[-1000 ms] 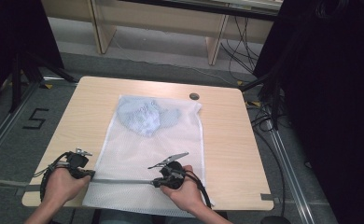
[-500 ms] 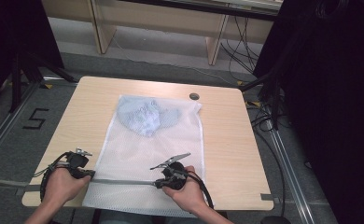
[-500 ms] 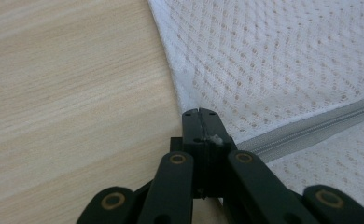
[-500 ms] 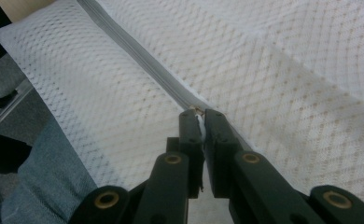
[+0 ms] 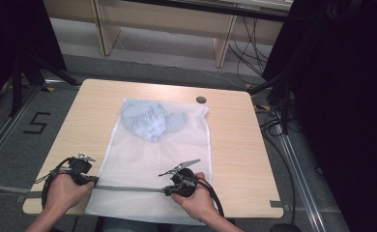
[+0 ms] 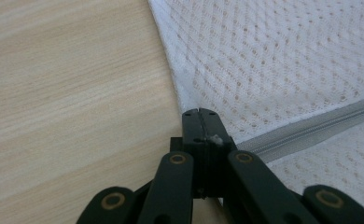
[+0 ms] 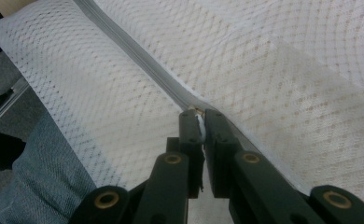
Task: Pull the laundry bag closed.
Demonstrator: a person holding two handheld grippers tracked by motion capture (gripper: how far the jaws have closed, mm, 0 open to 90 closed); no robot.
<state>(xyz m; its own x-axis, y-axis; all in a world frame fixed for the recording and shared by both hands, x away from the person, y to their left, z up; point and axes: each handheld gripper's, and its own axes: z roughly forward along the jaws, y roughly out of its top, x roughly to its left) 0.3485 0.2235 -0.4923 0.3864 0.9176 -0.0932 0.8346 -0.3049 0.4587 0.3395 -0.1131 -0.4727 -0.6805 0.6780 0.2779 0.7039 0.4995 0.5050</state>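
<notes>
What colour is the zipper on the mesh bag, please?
Light grey zipper on the white mesh bag, clearest in the right gripper view.

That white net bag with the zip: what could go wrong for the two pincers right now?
The right gripper pinches only a small white zip pull, so it might slip out. The left gripper clamps the mesh bag at the zipper's end; a hard tug could tear or bunch the mesh. The bag's near edge overhangs the table, so it may slide off.
</notes>
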